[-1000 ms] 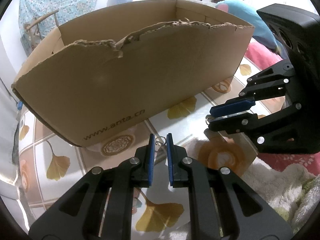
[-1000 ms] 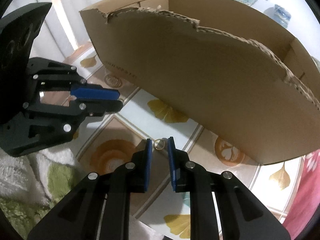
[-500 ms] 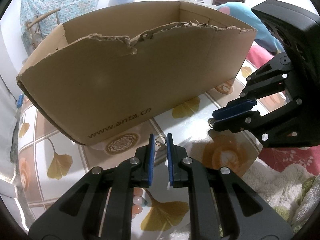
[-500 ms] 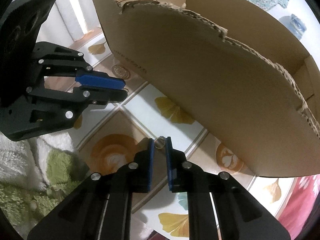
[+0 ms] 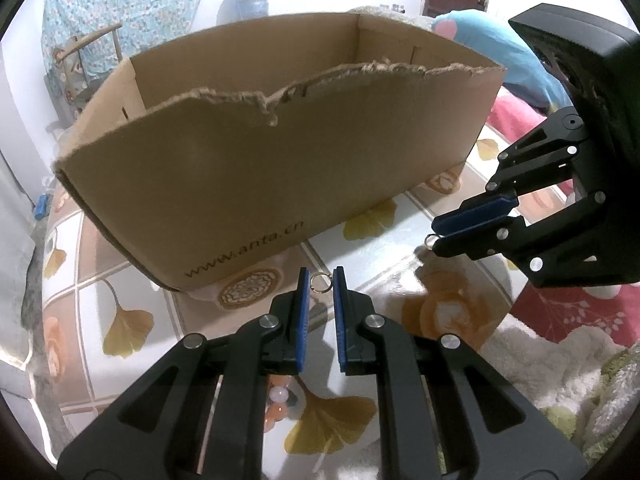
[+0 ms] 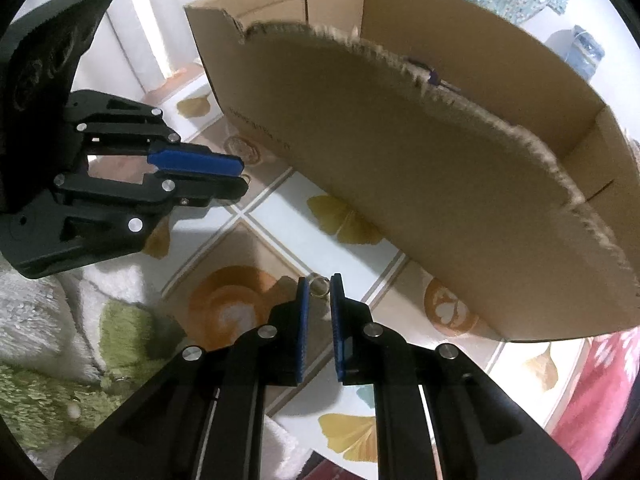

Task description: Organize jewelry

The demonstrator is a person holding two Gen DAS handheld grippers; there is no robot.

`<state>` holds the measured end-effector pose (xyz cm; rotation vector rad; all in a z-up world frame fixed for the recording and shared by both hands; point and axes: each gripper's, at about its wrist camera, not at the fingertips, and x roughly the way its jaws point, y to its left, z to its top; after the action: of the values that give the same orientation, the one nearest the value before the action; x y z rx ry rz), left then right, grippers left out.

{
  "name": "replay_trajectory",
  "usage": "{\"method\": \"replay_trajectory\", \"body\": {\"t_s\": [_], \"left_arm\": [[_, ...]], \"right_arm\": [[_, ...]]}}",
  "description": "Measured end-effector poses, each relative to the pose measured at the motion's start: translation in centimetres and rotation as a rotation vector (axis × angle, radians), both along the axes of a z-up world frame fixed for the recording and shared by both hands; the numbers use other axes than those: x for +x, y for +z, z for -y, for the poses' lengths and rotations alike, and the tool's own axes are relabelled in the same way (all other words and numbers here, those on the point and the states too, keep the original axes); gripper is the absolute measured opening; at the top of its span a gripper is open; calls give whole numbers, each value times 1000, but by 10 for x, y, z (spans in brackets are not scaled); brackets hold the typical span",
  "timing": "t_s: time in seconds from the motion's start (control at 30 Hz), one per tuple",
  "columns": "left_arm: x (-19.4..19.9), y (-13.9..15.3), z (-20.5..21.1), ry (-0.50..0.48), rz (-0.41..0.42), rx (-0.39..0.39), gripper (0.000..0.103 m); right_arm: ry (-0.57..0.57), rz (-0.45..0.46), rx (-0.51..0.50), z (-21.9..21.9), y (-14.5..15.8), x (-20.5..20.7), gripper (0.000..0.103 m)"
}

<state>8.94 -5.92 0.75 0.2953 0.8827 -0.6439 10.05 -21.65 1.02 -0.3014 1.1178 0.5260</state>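
My left gripper (image 5: 320,280) is shut on a small silver ring (image 5: 320,282) held at its fingertips, above the patterned table cover. My right gripper (image 6: 319,285) is shut on a second silver ring (image 6: 319,285). Each gripper shows in the other's view: the right one (image 5: 434,238) with its ring (image 5: 430,240) at right, the left one (image 6: 243,180) with its ring (image 6: 247,178) at left. A large open cardboard box (image 5: 280,168) with a torn front wall stands just beyond both grippers; it also shows in the right wrist view (image 6: 420,168).
A bead bracelet (image 5: 278,398) lies on the ginkgo-leaf table cover (image 5: 128,320) under my left gripper. A fluffy white and green cloth (image 6: 60,360) lies near the front edge. A pink towel (image 5: 568,312) is at the right.
Both grippers have risen with their rings and drawn slightly back from the box, so more of its open top and inside shows. The right gripper's fingers closed a little tighter on its ring.
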Motion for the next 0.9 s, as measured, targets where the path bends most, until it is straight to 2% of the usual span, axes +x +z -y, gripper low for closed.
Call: {"method": "replay_trajectory", "body": {"t_s": [0.13,0.23,0.27,0.4,0.57,0.63,0.7,0.73,0.83,0.9], "left_arm": [[-8,13,-2,7,36,-3,11],[-19,32,-6,3,85,-20,11],[-22,40,-7,0,105,-25,11],[-30,74,-15,-19,171,-73,11],[-7,113,-13,-68,207,-141,11],[12,119,-11,-72,169,-148,11],[26,123,-6,-86,176,-164,11],[31,122,-3,-82,182,-144,11],[34,116,2,-80,182,-120,11],[37,110,3,-74,171,-109,11]], "right_arm": [[-11,40,26,5,17,-10,11],[-4,95,52,6,35,-20,11],[5,124,64,8,43,-25,8],[29,228,145,12,83,-32,7],[52,329,188,23,115,-14,7],[39,334,211,32,122,3,7],[0,325,219,37,126,18,7],[-18,324,232,41,128,19,7],[-26,299,294,44,123,7,10],[-18,251,309,43,106,-6,18]]}}
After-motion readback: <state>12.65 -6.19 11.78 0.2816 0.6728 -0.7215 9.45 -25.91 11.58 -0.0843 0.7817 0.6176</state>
